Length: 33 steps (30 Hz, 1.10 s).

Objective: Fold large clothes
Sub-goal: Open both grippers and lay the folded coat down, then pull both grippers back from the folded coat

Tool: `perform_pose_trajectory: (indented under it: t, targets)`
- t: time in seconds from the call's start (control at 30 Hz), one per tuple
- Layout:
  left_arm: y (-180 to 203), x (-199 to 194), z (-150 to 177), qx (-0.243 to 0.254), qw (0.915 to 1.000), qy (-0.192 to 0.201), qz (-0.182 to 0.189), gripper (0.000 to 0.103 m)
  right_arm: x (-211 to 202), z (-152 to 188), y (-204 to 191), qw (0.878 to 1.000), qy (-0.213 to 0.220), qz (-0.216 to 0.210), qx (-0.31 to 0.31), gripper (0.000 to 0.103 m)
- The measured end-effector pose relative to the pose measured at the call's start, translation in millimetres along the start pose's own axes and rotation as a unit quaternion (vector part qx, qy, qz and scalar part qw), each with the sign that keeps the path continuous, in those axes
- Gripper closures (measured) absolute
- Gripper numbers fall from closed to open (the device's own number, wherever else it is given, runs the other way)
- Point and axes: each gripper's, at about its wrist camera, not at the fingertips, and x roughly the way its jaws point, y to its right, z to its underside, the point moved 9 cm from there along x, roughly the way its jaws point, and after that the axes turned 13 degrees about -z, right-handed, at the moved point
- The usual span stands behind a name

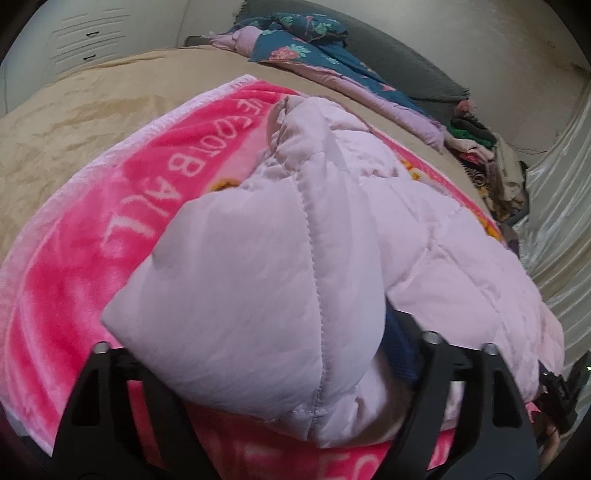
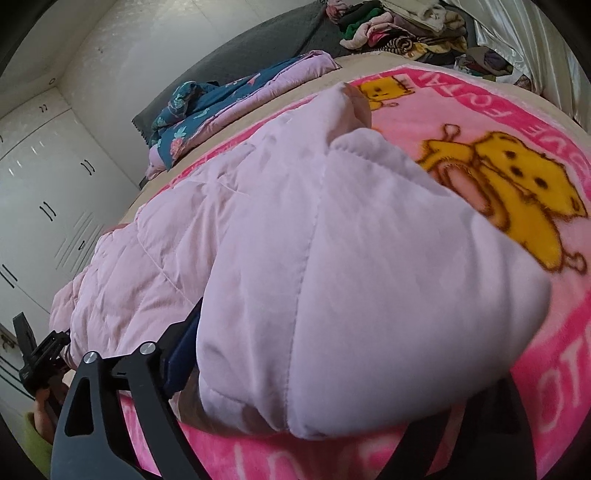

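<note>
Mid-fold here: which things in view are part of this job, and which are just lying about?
Job:
pale pink quilted padded jacket
bright pink plush blanket under it
left tool, open
right tool, open

Lying about:
teal floral quilt with lilac backing
heap of mixed clothes
dark grey blanket
white wardrobe
</note>
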Motion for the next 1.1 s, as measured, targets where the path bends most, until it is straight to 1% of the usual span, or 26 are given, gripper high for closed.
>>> perform_pose_trajectory:
  t: [0.17,0.23,0.37,0.43,0.5,0.67,0.87,1.1]
  targets:
    - [-4,-10,-2,0.001,1.0000,0.005,-0.002,0.013,-12,4,-2,1.000,-0.006,0.018,-0.008,0.010]
    - [-9,-14,-4,-0.001,0.9999,0.005,-0.011,0.010,-17,5,-3,1.000,-0.007,0.027,-0.011,0.009]
    - [-18,-26,-11,0.005,0.9994,0.022,-0.028,0.009,-30,8,-7,0.999,-0.002,0.048,-0.022,0.007]
    - [-25,-36,-16,0.007,0.9987,0.036,-0.036,0.009,-40,7,-7,0.997,0.003,0.067,-0.029,0.005]
    - [-34,-47,-21,0.002,0.9982,0.047,-0.038,0.009,-53,6,-9,0.996,0.015,0.084,-0.041,0.004]
    - [-48,-71,-28,-0.007,0.9971,0.065,-0.041,0.009,-85,-1,-19,0.991,0.048,0.101,-0.067,0.004]
    - [-51,-101,-31,0.004,0.9944,0.097,-0.042,0.009,-111,-9,-45,0.987,0.071,0.099,-0.109,0.004]
    - [-37,-135,-25,0.029,0.9909,0.127,-0.033,0.009,-126,-5,-96,0.977,0.092,0.086,-0.172,0.004]
